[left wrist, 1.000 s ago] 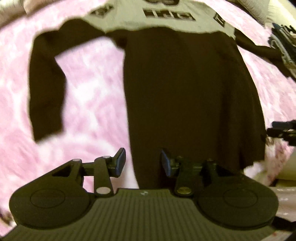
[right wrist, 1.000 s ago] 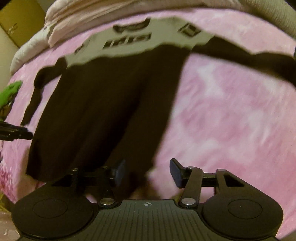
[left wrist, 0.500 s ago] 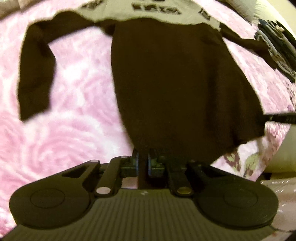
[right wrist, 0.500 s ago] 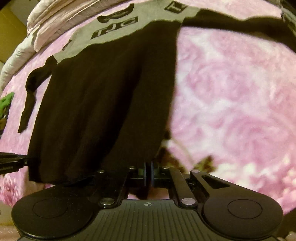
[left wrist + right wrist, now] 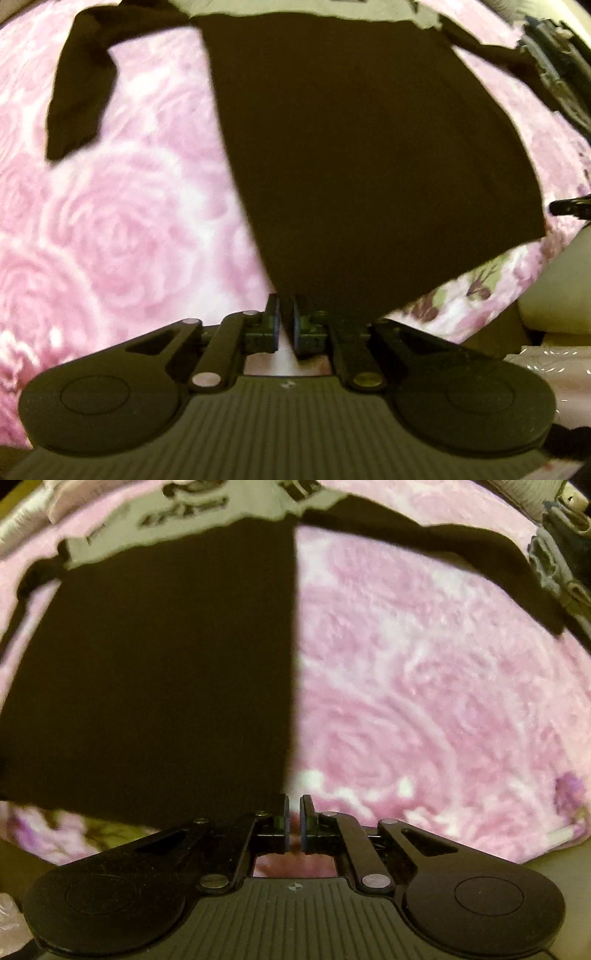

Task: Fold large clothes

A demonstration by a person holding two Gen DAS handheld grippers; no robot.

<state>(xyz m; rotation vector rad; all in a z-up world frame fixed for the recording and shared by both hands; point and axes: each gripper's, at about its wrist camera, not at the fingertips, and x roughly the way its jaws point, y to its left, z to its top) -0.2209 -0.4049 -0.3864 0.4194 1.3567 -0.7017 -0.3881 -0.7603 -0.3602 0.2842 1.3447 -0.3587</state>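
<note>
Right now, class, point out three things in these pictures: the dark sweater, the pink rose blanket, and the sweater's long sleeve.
dark sweater (image 5: 369, 147): left wrist view, middle of its body.
pink rose blanket (image 5: 424, 701): right wrist view, bare patch beside the sweater.
long sleeve (image 5: 79, 92): left wrist view, its hanging lower half.

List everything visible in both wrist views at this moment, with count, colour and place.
Long-sleeved dark brown garment with grey lettered chest panel: one, spread flat on the blanket, sleeves out to both sides.
Pink rose-patterned fleece blanket: one, covers the bed under the garment.
Pile of grey and dark clothes: one, at the blanket's far right edge.
Pale bedding: bunched at the far left edge.
Left gripper: black, shut on the garment's near left hem corner.
Right gripper: black, shut on the near right hem corner.
</note>
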